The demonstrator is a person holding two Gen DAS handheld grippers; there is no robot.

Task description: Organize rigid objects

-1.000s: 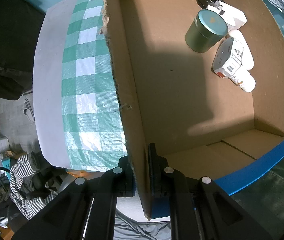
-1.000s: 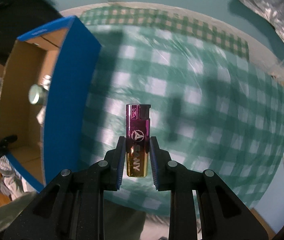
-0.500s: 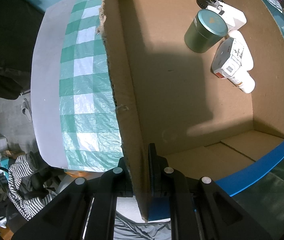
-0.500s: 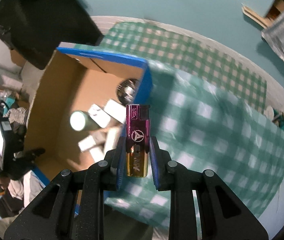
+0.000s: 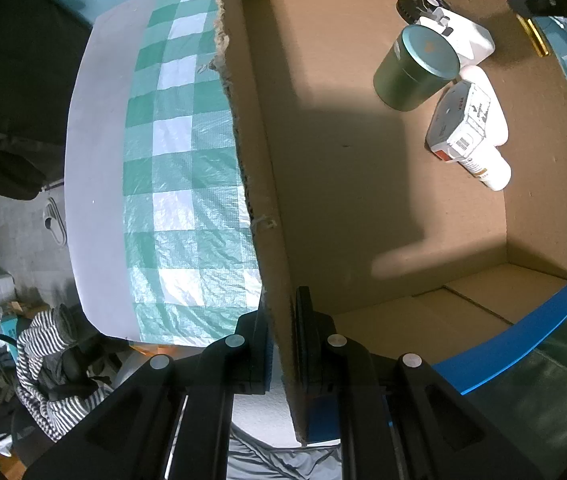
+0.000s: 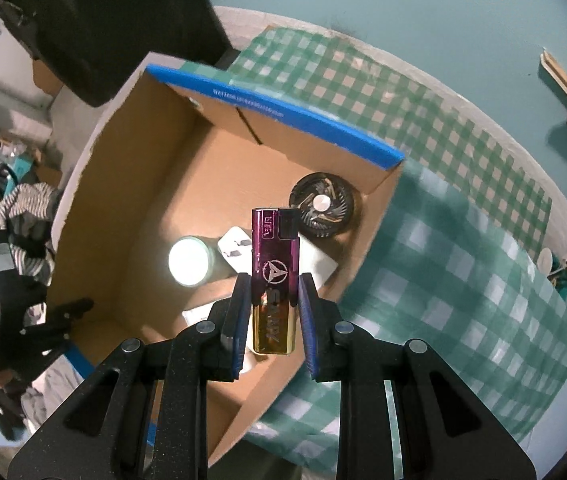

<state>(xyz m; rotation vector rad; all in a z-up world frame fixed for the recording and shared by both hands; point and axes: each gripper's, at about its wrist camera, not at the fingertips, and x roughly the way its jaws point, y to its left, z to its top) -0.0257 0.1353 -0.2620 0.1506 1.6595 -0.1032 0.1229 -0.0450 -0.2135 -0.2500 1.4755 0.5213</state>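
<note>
My right gripper (image 6: 273,312) is shut on a purple and gold lighter (image 6: 275,280), held upright above the open cardboard box (image 6: 131,184), over its right side. In the box lie a green tin (image 5: 415,68), a white adapter (image 5: 459,36), a black round fan (image 6: 321,210), a white carton (image 5: 459,124) and a white bottle (image 5: 487,168). My left gripper (image 5: 281,340) is shut on the box's near side wall (image 5: 267,200). The lighter also shows at the top right of the left wrist view (image 5: 533,36).
The box stands on a round table with a green checked cloth (image 6: 463,272). Clothes and clutter lie on the floor to the left (image 5: 43,360). A teal wall (image 6: 403,8) is behind the table.
My right gripper has carried the lighter leftward from over the cloth to over the box. The left gripper keeps its hold on the box wall, nearly still.
</note>
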